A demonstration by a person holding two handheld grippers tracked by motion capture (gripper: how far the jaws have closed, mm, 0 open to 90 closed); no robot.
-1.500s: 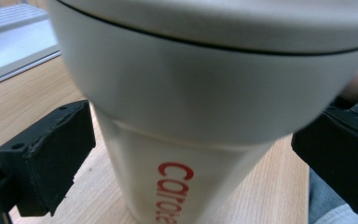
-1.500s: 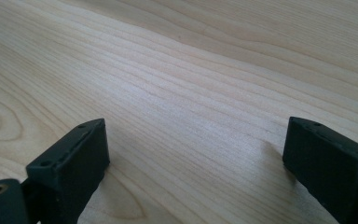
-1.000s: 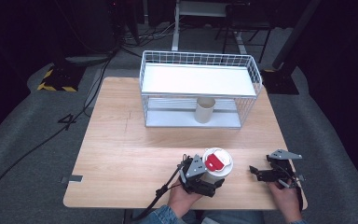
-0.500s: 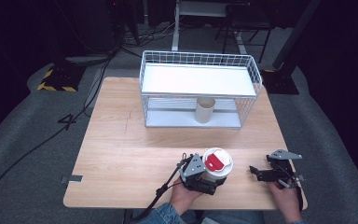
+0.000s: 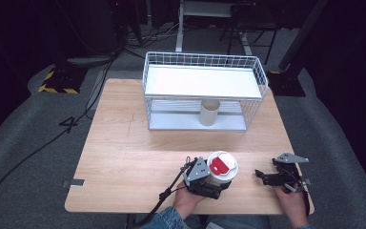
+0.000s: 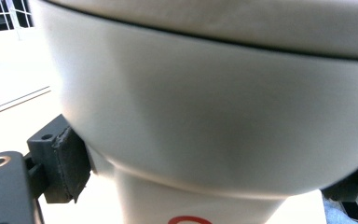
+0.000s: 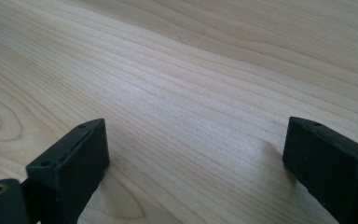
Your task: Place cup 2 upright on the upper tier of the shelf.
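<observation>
**Lidded cup gripped at near edge; placement pending**

High view: left tool [image 5: 218, 180] clamped the lidded paper cup [image 5: 222, 167] on the tabletop [image 5: 124, 157].
Left gripper view: pad [image 6: 70, 161] pressed against cup wall.
Right gripper view: right tool [image 7: 196, 163] wide, empty.
Next, probably: lift toward wire rack [image 5: 205, 71].

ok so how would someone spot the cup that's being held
Start at the wooden table and go to its near edge, away from the wire rack. The cup there sits in the left gripper; unlike the plain open cup inside the rack, it has a red-marked white lid.
</observation>
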